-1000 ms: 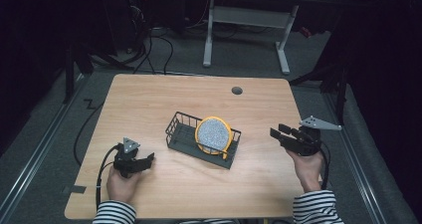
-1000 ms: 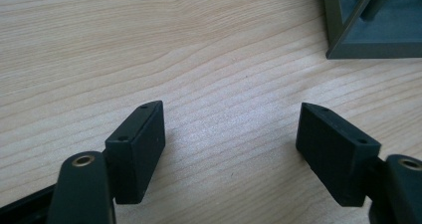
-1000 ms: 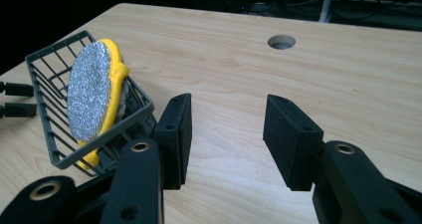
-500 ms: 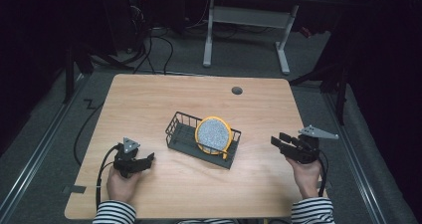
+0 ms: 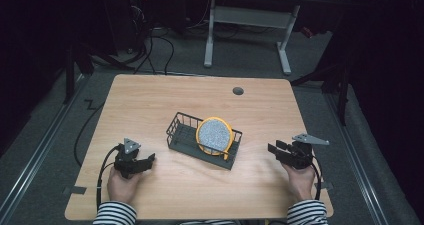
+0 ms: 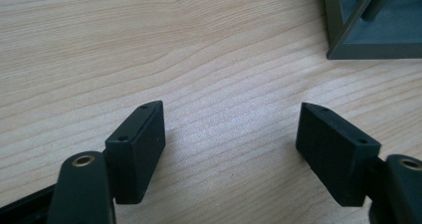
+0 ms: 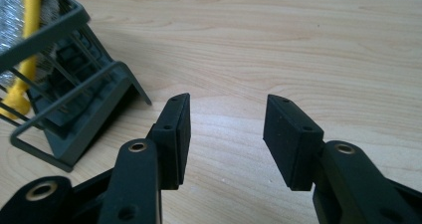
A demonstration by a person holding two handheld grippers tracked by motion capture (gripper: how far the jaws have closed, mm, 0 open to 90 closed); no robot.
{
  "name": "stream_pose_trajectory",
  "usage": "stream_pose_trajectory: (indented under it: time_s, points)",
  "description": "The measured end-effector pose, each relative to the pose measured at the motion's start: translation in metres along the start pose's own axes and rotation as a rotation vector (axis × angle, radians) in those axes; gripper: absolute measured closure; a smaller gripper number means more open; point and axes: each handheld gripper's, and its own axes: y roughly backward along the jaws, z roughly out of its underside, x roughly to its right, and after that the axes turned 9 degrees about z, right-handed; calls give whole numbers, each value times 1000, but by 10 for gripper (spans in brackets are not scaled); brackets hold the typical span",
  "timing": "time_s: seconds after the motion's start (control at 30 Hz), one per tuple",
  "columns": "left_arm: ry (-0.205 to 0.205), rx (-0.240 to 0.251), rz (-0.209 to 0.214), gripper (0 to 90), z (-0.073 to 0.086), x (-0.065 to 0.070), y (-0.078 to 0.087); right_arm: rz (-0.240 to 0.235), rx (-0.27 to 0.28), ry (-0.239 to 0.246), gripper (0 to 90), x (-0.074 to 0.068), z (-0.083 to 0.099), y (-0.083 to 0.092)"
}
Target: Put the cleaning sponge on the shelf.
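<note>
Compared with a second ago, the right gripper (image 5: 280, 151) has come down and back toward the person, now sitting low near the table's right front edge, while the left gripper (image 5: 145, 162) stays where it was.

At the left of the high view, the left gripper rests on the pale wood-grain table (image 5: 150, 105), held by a hand in a striped sleeve (image 5: 115, 213), a black cable looping from it. Its own view shows two blocky matte-black jaws spread wide over bare wood, nothing between them; each pad is a flat rectangular slab with small screw holes, hinged on a link with a brass-ringed pivot. A corner of the dark grey rack base (image 6: 370, 27) shows at the upper right of that view, well apart from the jaws.

At the table's middle stands the wire rack (image 5: 202, 140), a dark grey rectangular basket of thin rods on a solid tray base. A round plate (image 5: 214, 135) with a yellow rim and speckled grey face stands upright on edge in its right half.

At the right, the right gripper, topped by a grey three-cornered plate, points left toward the rack, apart from it. Its view shows its jaws moderately apart and empty above the wood, with the rack's rods and the yellow rim (image 7: 30, 30) at the left edge.
</note>
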Motion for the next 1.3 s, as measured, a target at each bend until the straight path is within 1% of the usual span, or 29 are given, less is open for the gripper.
stream_pose_trajectory:
  time_s: [0.03,0.07,0.23,0.3,0.37,0.4,0.57,0.6,0.67,0.73,0.77,0.83,1.17,1.27,1.3]
  points:
    - [0,0,0,280,0,0,0,5,-6,-3,536,0,1,-2]
    - [0,0,0,280,0,0,0,12,-9,8,536,0,2,-3]
    - [0,0,0,279,0,0,0,27,-32,10,534,-1,7,-11]
    - [0,0,0,279,0,0,0,32,-28,13,534,-1,9,-13]
    - [0,0,0,280,0,0,0,41,-37,15,533,-2,11,-16]
    - [0,0,0,279,0,0,0,53,-42,29,533,-3,12,-19]
    - [1,1,0,279,0,0,0,77,-61,59,529,-4,16,-24]
    - [1,1,0,279,0,0,0,87,-63,55,528,-5,17,-24]
    - [1,1,-1,279,0,0,0,105,-64,68,526,-5,19,-25]
    - [1,1,-1,279,0,0,0,120,-82,83,520,-5,21,-28]
    - [1,1,-1,279,0,0,0,130,-89,99,519,-6,22,-30]
    - [1,1,-1,279,0,0,0,141,-94,115,518,-7,22,-31]
    - [1,1,0,279,0,0,0,155,-114,132,503,-11,28,-35]
    - [1,1,0,279,0,0,0,160,-103,129,499,-11,30,-35]
    - [1,1,-1,280,0,0,0,163,-99,136,496,-12,30,-35]
